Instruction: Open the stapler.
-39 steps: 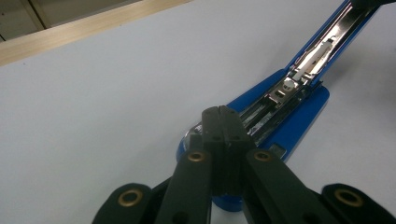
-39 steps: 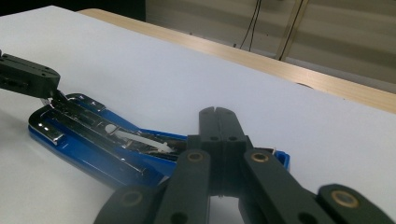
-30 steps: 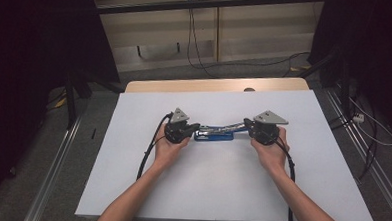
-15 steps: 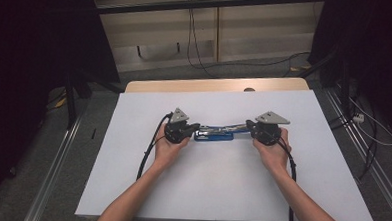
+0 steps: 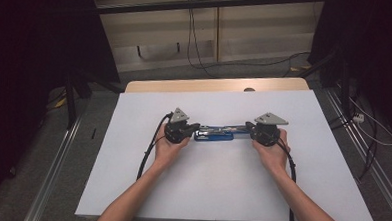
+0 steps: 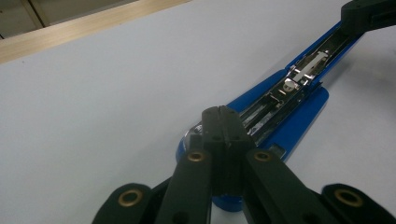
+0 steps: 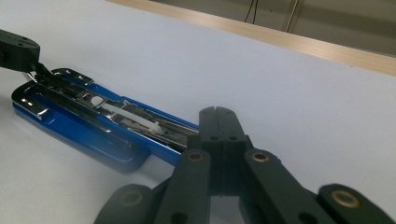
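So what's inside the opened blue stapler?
The stapler lies swung open on the table, showing a chrome staple channel with a white pusher piece. Whether staples are loaded cannot be told; the shut grippers' jaws cover both ends.

Near end of the blue stapler hidden behind the closed left gripper; far end covered by the right gripper, itself cut off.

Almost nothing looks different from the earlier pictures. The right gripper sits a tiny bit closer to the middle of the table, by the end of the blue stapler. No other change shows.
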Available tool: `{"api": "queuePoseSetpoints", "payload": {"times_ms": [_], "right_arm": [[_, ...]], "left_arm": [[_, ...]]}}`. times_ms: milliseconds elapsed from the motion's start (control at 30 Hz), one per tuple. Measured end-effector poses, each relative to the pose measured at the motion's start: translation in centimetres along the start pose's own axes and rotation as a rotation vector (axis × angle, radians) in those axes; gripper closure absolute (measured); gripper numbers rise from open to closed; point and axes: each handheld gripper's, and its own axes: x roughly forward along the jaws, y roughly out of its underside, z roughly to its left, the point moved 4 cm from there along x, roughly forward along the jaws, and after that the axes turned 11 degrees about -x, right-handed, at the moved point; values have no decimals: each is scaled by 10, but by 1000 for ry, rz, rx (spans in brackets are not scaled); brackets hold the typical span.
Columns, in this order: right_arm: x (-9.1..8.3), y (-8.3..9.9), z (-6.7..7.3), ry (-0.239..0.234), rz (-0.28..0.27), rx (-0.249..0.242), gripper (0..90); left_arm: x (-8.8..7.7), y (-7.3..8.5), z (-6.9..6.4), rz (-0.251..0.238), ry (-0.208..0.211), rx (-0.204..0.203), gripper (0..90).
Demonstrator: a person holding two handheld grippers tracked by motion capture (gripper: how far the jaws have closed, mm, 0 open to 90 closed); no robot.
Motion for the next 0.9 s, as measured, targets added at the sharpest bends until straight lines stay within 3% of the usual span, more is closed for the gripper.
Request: {"api": "queuePoseSetpoints", "payload": {"times_ms": [500, 900], "right_arm": [[-1, 1, -1, -16, -16, 21, 900], [-6, -4, -5, -28, -75, 30, 900]], "left_arm": [[-3, -3, -2, -15, -3, 4, 900], [-8, -5, -4, -32, -8, 0, 886]]}}
